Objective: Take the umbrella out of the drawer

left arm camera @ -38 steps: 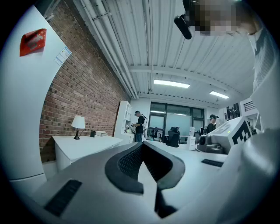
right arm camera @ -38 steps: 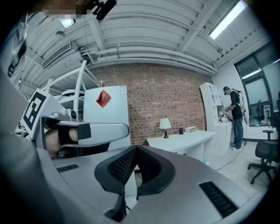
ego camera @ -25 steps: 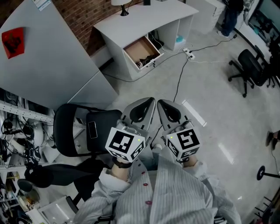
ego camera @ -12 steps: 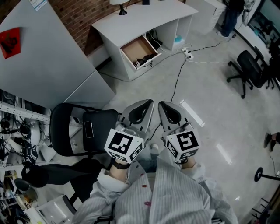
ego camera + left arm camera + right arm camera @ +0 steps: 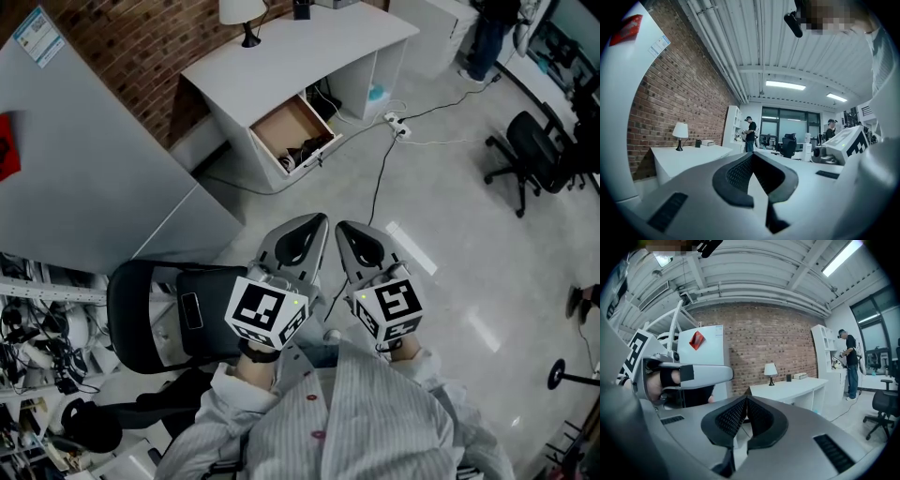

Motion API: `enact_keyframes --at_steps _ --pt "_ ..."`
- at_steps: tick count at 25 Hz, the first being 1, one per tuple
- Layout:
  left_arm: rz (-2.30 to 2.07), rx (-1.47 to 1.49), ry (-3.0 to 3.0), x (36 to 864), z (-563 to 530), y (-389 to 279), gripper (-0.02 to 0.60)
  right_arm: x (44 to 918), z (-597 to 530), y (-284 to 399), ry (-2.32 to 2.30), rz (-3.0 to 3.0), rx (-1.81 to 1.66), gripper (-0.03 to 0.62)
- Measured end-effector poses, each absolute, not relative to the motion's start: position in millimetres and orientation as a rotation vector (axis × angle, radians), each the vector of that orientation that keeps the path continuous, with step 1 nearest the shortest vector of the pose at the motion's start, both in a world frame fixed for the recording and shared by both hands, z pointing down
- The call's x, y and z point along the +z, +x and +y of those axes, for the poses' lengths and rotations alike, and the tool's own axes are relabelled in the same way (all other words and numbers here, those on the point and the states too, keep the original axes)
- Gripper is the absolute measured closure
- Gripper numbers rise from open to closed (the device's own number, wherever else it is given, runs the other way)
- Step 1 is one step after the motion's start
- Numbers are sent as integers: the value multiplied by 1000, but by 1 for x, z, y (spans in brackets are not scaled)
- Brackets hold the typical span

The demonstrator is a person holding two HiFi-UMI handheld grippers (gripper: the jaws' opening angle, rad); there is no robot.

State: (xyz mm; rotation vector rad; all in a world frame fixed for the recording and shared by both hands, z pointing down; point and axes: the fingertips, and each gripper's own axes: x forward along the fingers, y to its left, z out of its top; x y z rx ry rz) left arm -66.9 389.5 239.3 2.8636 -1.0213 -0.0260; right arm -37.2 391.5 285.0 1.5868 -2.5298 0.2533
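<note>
In the head view a white desk stands far ahead against a brick wall, and its wooden drawer is pulled open. Dark things lie at the drawer's front; I cannot tell which is the umbrella. My left gripper and right gripper are held side by side over the floor, well short of the desk. Both point at it, both shut with nothing in them. The left gripper view shows its pads meeting at the tip, with the desk beyond. The right gripper's pads also meet.
A black office chair stands close on my left, beside a tall grey cabinet. A cable runs across the floor to a power strip. Another chair is at the right. A lamp stands on the desk. A person stands far off.
Both grippers have been carried forward toward the desk, still shut. The desk and drawer now sit lower and larger in the head view, and the black chair has slid back beside me.
</note>
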Motion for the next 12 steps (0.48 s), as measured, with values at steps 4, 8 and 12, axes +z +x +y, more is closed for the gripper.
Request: enact_keyframes --at_steps 4,8,12 --pt "-1008 -28 2882 234 335 -66 572 282 339 -32 1610 -2512 241 559" --pt "-999 -27 2893 232 287 -69 572 281 291 -28 1644 -2499 242 559" --pt "-994 -28 2892 236 247 -76 572 281 251 -28 1676 -2486 238 559"
